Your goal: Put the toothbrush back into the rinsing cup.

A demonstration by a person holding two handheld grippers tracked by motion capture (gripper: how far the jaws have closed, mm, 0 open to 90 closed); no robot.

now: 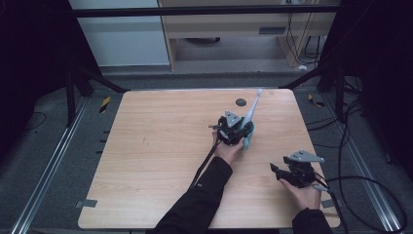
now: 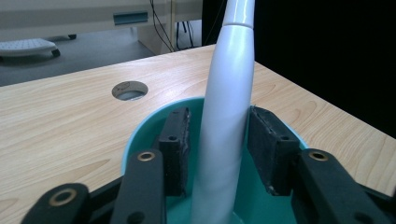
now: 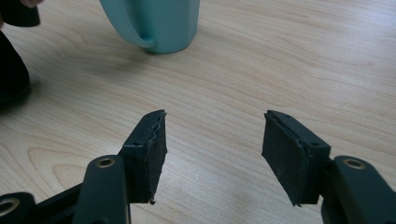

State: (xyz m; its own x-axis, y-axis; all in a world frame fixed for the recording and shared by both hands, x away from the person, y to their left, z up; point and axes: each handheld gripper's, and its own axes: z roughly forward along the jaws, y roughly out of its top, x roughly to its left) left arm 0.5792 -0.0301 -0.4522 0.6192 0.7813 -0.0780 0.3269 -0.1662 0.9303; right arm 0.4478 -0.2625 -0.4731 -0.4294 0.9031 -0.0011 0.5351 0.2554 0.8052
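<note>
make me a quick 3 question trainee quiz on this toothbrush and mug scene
1. True or false: the white toothbrush stands inside the teal mug.
2. Which gripper has its jaws on either side of the toothbrush: A left gripper, B right gripper?
3. What does the right gripper hold?

Key: 1 true. 2 A; small gaps show at both pads. 3 Nothing; its jaws stand apart above the wooden table.

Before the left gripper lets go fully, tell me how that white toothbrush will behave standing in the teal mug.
The toothbrush looks stiff and smooth, so it may slip between the pads. It leans out well above the mug rim, so once freed it will probably rest against the rim. Its long overhang might tip a light mug.
</note>
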